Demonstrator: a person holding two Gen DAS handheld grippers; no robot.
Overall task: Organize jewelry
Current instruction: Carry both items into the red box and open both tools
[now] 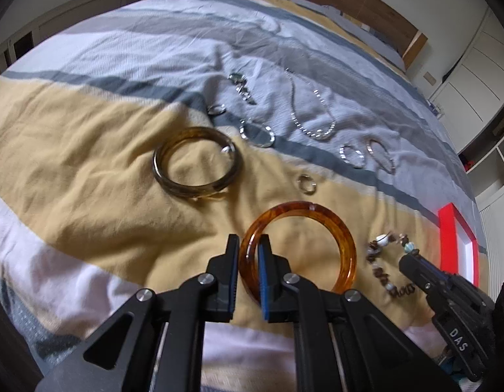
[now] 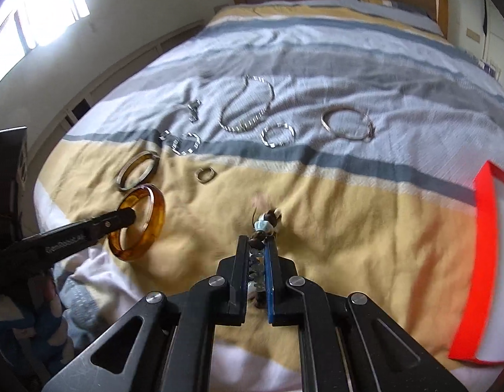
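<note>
Left gripper is clamped on the amber bangle; right gripper is clamped on the beaded bracelet.

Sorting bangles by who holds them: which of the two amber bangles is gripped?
The brighter orange bangle, clamped by the left gripper; the darker brown bangle lies free.
</note>
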